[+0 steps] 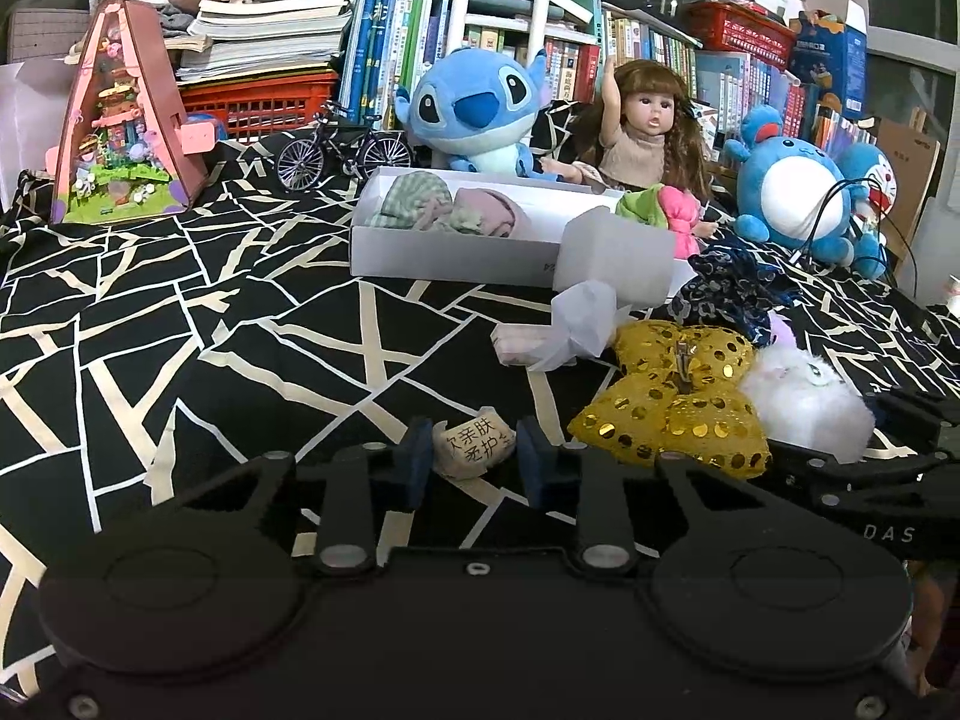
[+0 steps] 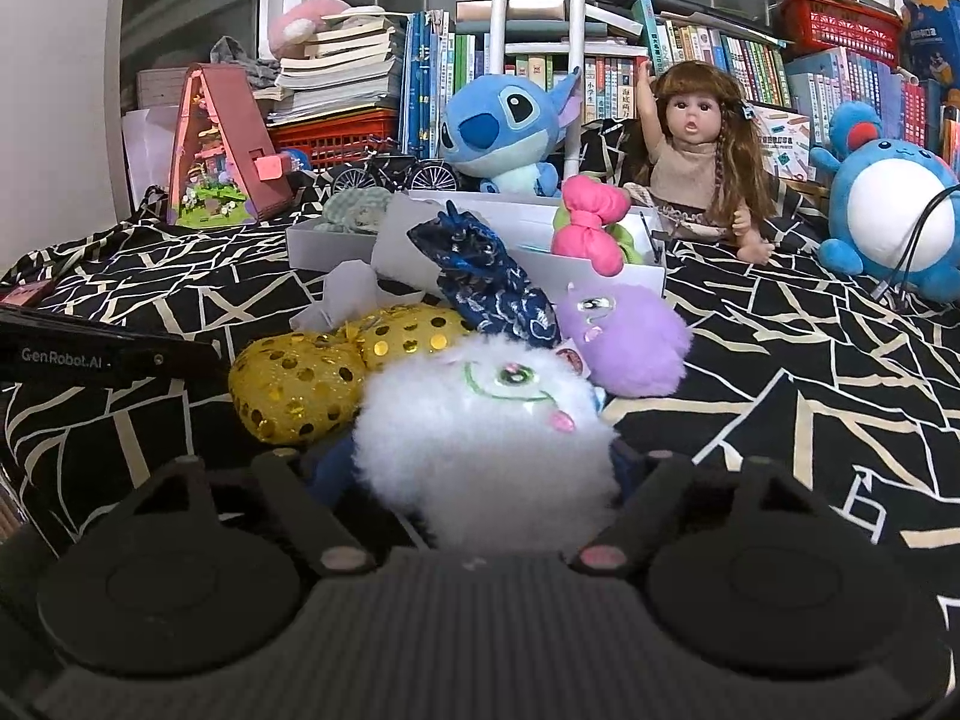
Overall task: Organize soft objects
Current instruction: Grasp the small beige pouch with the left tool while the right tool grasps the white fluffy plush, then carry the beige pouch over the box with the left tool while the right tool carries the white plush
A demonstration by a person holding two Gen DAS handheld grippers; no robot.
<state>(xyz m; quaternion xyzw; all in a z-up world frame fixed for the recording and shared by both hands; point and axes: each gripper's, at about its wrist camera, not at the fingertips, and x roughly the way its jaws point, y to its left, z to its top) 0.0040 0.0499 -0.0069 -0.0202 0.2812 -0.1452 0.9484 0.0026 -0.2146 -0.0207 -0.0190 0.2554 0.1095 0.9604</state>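
My left gripper [image 1: 477, 456] is shut on a small pale packet [image 1: 474, 447] printed with Chinese characters, low over the black-and-cream cloth [image 1: 240, 330]. In the right wrist view a white fluffy toy [image 2: 480, 420] fills the space between the jaws of my right gripper [image 2: 480, 468]. Both blue pads [image 2: 327, 474] touch its fluff. The white fluffy toy [image 1: 804, 408] also shows at the right of the left wrist view. Beside it lie a yellow sequinned bow [image 2: 312, 372], a purple fluffy toy [image 2: 630, 336] and a dark blue patterned pouch [image 2: 486, 276].
A white box [image 1: 444, 252] behind the pile holds rolled cloths [image 1: 414, 204]; a pink bow [image 2: 588, 222] rests at its right end. Farther back stand a blue plush [image 1: 474, 108], a doll [image 1: 642, 126], a round blue plush [image 1: 792, 198], a toy bicycle [image 1: 342, 150], a triangular model house [image 1: 126, 126] and books.
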